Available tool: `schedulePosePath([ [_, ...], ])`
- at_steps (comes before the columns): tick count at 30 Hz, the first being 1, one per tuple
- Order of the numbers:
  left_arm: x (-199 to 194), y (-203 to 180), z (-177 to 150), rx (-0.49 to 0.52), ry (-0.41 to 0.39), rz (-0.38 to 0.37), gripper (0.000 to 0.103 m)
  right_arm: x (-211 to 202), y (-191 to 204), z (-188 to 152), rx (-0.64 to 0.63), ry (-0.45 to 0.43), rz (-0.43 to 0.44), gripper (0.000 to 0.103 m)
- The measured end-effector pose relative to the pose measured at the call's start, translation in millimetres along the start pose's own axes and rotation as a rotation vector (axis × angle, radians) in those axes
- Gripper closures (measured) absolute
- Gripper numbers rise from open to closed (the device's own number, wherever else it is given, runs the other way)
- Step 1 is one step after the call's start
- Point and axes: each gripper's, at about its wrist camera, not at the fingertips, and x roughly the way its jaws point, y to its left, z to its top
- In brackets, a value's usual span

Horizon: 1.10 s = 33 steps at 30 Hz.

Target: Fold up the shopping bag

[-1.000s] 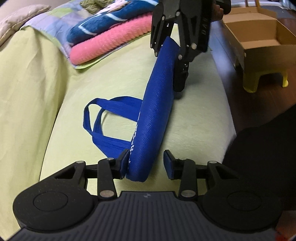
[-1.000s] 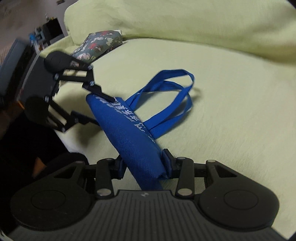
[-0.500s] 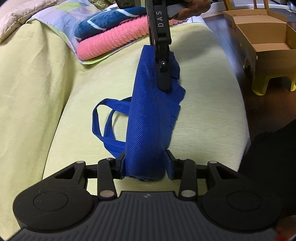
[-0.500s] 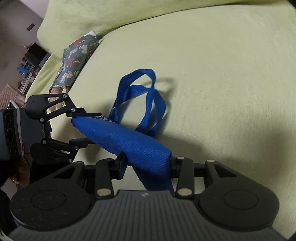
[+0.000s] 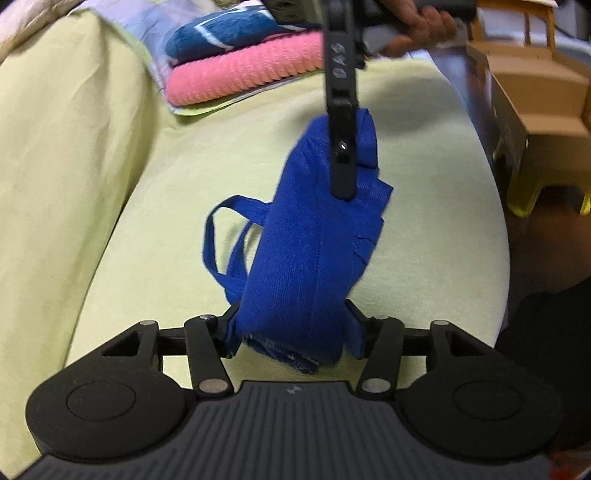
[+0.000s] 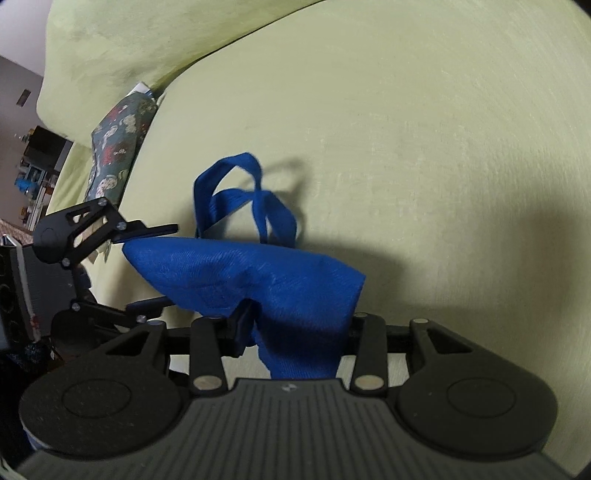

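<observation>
A blue fabric shopping bag (image 5: 310, 240), folded into a thick strip, hangs above the green sofa seat (image 5: 177, 166) between my two grippers. My left gripper (image 5: 291, 326) is shut on its near end, with folded layers poking out below the fingers. My right gripper (image 5: 343, 162), seen edge-on and held by a hand (image 5: 417, 22), is shut on the far end. The two handles (image 5: 225, 243) dangle to the left. In the right wrist view the bag (image 6: 280, 273) fills my right gripper (image 6: 295, 325); my left gripper (image 6: 166, 264) clamps its other end, and the handles (image 6: 255, 199) loop behind.
Folded pink (image 5: 240, 74) and blue (image 5: 229, 31) towels lie at the sofa's far end. A cardboard box (image 5: 535, 85) sits on a yellow stool (image 5: 524, 195) on the dark floor to the right. A patterned cushion (image 6: 118, 147) leans against the backrest (image 6: 166, 40).
My left gripper went from open to shut on the bag's near end. The right gripper rolled onto its side, twisting the bag from on-edge to broad side up, and the handles swung.
</observation>
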Motion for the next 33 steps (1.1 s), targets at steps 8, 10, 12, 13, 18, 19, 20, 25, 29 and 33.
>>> schedulePosePath([
  [8,-17.2,9.9,-3.1,-0.046,-0.011,0.011,0.045,1.3,1.0,2.1,-0.019,-0.015,-0.027,0.069],
  [10,-18.7,9.8,-2.9,-0.043,-0.005,0.014,0.045,1.3,2.5,2.7,-0.027,-0.016,-0.035,0.068],
  [12,-21.0,10.0,-3.2,-0.044,0.000,0.014,0.045,1.6,3.8,4.0,-0.032,-0.017,-0.041,0.068],
  [13,-21.4,10.5,-3.1,-0.044,0.005,0.015,0.044,1.6,4.4,4.5,-0.035,-0.018,-0.045,0.068],
  [18,-19.5,14.8,-0.2,-0.050,0.050,0.021,0.044,1.9,8.7,6.1,-0.055,-0.022,-0.068,0.069],
  [19,-20.4,15.1,0.9,-0.053,0.055,0.018,0.044,1.9,9.4,6.3,-0.058,-0.023,-0.071,0.069],
  [20,-21.8,15.1,2.0,-0.056,0.057,0.014,0.044,1.5,9.6,6.2,-0.060,-0.024,-0.073,0.069],
  [25,-32.4,16.4,3.0,-0.079,0.052,-0.006,0.044,4.1,12.9,6.7,-0.071,-0.034,-0.081,0.069],
  [29,-37.7,19.3,3.0,-0.102,0.050,0.019,0.046,5.0,14.1,7.3,-0.074,-0.038,-0.087,0.069],
  [33,-38.8,16.1,9.3,-0.096,0.038,0.024,0.046,4.8,16.0,6.8,-0.078,-0.042,-0.095,0.069],
])
